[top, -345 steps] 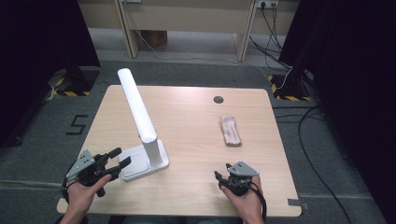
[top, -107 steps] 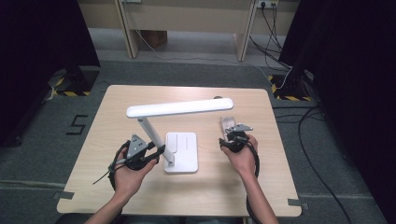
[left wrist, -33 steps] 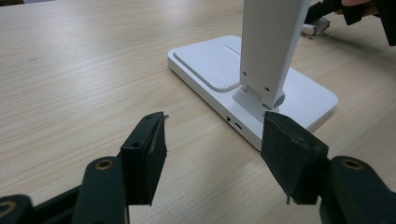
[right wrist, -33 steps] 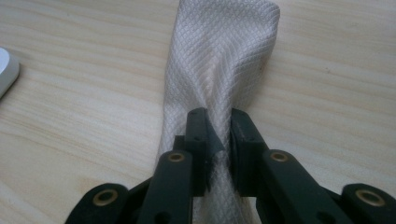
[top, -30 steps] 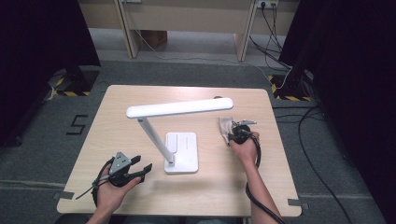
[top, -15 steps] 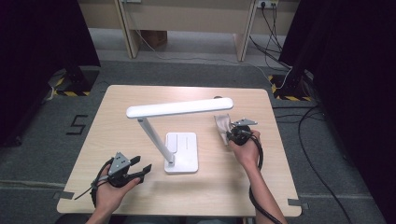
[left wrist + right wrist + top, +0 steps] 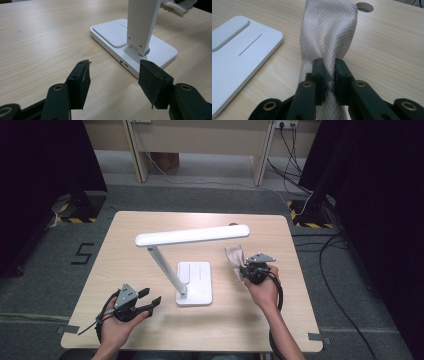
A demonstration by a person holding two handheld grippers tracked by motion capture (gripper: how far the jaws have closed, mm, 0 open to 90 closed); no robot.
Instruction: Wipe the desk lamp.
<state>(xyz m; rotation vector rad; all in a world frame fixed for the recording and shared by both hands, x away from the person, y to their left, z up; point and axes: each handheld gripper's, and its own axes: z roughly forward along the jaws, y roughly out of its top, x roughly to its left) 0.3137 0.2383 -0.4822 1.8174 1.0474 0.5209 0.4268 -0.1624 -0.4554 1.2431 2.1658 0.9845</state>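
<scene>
now the white desk lamp (image 7: 192, 265) stands near the middle of the wooden table (image 7: 125, 240). its flat base (image 7: 195, 282) lies on the wood, its thin stem (image 7: 165, 267) leans up and away from the base, and its long light bar (image 7: 192, 235) lies level over the base, reaching to both sides.

to the right of the lamp base, the right gripper (image 7: 248, 268) holds a white cloth (image 7: 235, 256). in the right gripper view its two black jaws are squeezed tight on the cloth (image 7: 328, 32), with only the bunched fabric between them. the cloth has a small diamond weave and stands up past the jaws, a bit twisted, and more of it hangs below them. in the high view the cloth sits just under the right end of the light bar, near the base but apart from it. i cannot tell if its low end touches the table. a round hole (image 7: 364, 7) in the table lies beyond the cloth, farther from the lamp base (image 7: 234, 50).

to the left of the lamp base, near the front edge of the table, the left gripper (image 7: 145, 301) points at the lamp. its jaws stand wide apart and have just been closing a little, with nothing between them. in the left gripper view (image 7: 113, 76) the base (image 7: 155, 50) and the foot of the stem (image 7: 141, 25) sit just past the jaw tips, not touching them. the cloth (image 7: 178, 6) peeks in behind the stem.
</scene>
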